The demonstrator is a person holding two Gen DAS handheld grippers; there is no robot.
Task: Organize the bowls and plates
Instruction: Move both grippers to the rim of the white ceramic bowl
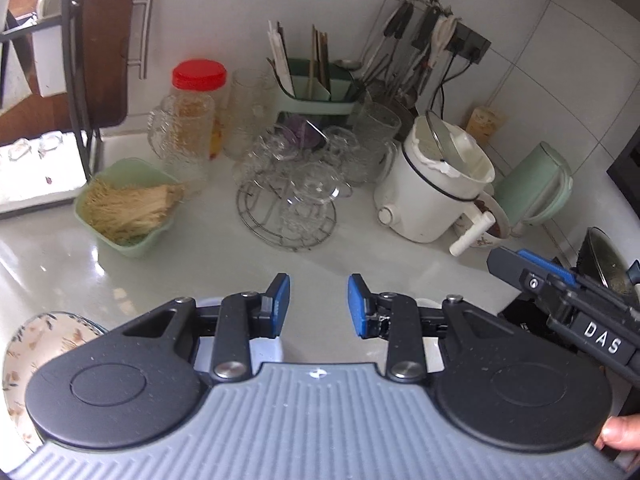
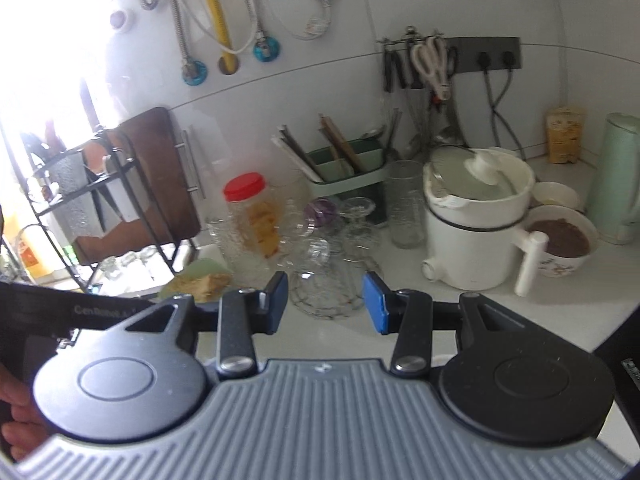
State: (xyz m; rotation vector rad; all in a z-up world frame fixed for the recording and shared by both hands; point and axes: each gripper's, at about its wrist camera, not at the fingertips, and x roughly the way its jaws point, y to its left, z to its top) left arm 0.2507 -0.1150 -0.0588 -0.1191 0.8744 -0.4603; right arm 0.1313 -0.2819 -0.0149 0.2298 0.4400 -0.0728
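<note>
Hovering over the white counter, the left gripper and right gripper both stand spread, pinching nothing. Clustered glassware fills mid-frame, a white cooker at right; a floral plate sits lower left

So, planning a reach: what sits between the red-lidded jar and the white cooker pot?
A cluster of clear glassware on a wire rack, between the red-lidded jar and white cooker pot; both views show it.

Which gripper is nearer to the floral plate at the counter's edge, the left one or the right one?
Left. The left gripper hangs just beside the floral plate, at the lower left of its view. The right gripper sits far across, on the opposite side.
</note>
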